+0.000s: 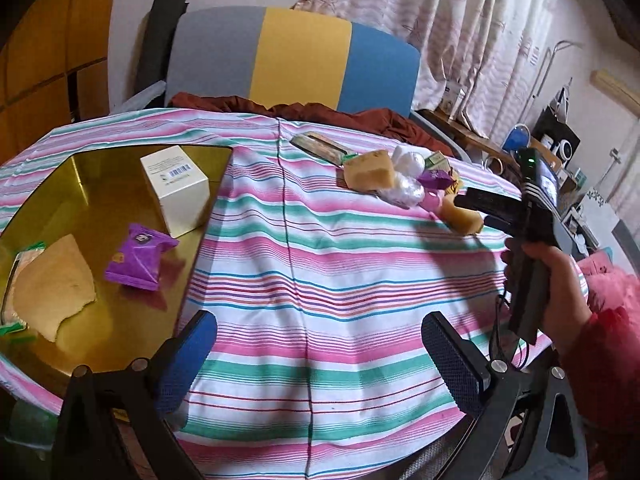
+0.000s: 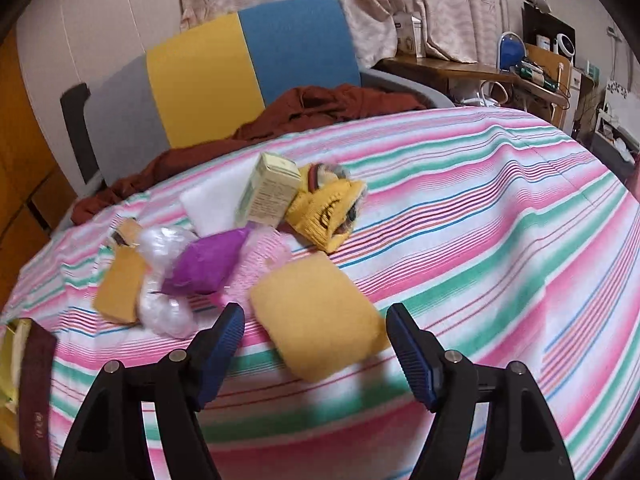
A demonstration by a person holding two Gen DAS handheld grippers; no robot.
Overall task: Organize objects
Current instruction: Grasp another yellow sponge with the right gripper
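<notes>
A gold tray (image 1: 100,184) lies on the striped tablecloth at the left and holds a cream box (image 1: 176,190), a purple packet (image 1: 138,258) and a tan sponge piece (image 1: 52,284). My left gripper (image 1: 320,344) is open and empty over the cloth, right of the tray. A pile of items lies farther right: a yellow sponge (image 2: 320,316), a purple packet (image 2: 208,264), a small carton (image 2: 268,192), a yellow knitted item (image 2: 328,212), clear wrapped balls (image 2: 164,308). My right gripper (image 2: 316,332) is open, its jaws either side of the yellow sponge's near edge. It also shows in the left wrist view (image 1: 476,208).
A grey, yellow and blue chair (image 1: 296,60) stands behind the table with a rust-red cloth (image 2: 312,108) on it. A cluttered wooden side table (image 2: 480,68) and curtains are at the back right. A dark flat case (image 2: 36,400) lies at the left edge.
</notes>
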